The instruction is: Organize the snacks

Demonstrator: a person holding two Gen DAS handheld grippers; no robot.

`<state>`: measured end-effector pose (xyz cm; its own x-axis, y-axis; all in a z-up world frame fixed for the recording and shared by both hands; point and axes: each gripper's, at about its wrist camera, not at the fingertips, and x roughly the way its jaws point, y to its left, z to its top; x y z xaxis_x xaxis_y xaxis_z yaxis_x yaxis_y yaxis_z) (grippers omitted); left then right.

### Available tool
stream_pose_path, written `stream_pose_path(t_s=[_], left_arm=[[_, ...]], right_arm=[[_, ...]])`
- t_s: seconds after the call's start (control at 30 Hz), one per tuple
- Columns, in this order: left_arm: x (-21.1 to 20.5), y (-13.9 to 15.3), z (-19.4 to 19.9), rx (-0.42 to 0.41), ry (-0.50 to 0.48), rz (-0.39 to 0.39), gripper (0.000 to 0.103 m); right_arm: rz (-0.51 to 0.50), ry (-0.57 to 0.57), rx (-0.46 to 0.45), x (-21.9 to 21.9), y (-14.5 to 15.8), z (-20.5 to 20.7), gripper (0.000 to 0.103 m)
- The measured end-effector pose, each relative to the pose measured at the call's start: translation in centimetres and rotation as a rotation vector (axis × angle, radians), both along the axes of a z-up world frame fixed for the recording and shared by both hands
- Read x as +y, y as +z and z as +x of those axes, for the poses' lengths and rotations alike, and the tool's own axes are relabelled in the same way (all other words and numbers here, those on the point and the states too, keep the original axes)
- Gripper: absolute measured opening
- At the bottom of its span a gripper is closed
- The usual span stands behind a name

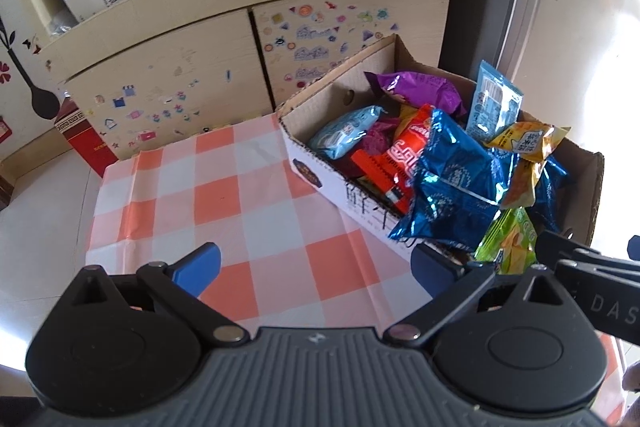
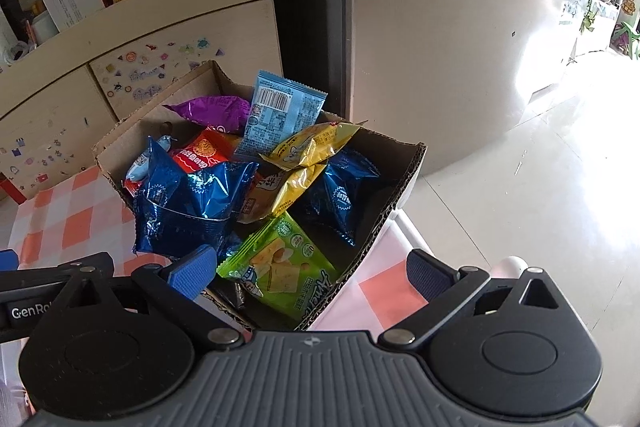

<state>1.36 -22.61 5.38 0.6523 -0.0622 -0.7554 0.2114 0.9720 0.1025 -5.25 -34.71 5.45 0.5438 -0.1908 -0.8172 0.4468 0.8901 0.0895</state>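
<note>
Many snack bags are piled in an open cardboard box (image 1: 308, 155) that sits at the far right corner of the worktop (image 1: 248, 211), which wears an orange and white checked cloth. The pile is higher than the box walls. A big shiny blue bag (image 2: 188, 211) hangs over the box's left wall, and a green bag (image 2: 280, 267) leans at the near end. The left gripper (image 1: 316, 267) floats over the bare cloth near the front edge, with its jaws wide open and nothing in them. The right gripper (image 2: 308, 275) floats right at the near end of the box, jaws wide open too, holding nothing, with the green bag just in front of it. What could go wrong? I think a bump on the pile could make the blue bag slide out onto the cloth. The bags are slippery and puffy, so a squeeze could let one pop free. The box is close to the right edge of the worktop, so a push could send it off to the floor (image 2: 520, 187). There is lots of open room on the left side of the cloth, and little room on the right.
</note>
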Motion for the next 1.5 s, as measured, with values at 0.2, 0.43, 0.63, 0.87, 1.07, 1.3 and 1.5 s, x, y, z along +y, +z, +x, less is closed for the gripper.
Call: stream_pose_path(t_s=[0.2,0.43,0.63,0.87,1.07,1.3,1.5], left_arm=[[1.9,-0.1,-1.6,-0.028,0.019,0.004,0.101],[4.8,-1.1,-3.7,-0.025,0.041,-0.003,0.101],[7.9,-2.4,-5.9,-0.020,0.058,-0.034,0.101],[11.0,-3.9,-7.8,-0.005,0.077,-0.057,0.101],[12.8,-4.1,-9.3,-0.028,0.068,-0.057,0.101],[15.2,-3.5,-10.2,-0.082,0.071,-0.058,0.102],[17.8,-3.5,-10.1,-0.094,0.092,-0.082,0.102]], right_arm=[[-0.024,0.062,-0.033,1.8,0.2,-0.9,0.103],[-0.016,0.109,-0.053,4.2,-0.4,-2.3,0.103],[0.003,0.144,-0.064,6.6,-1.4,-3.8,0.103],[0.011,0.179,-0.051,9.5,-2.3,-5.3,0.103],[0.012,0.180,-0.028,11.2,-3.3,-6.5,0.103],[0.040,0.239,0.015,14.4,-4.3,-7.6,0.103],[0.112,0.349,0.075,19.3,-6.0,-8.5,0.103]])
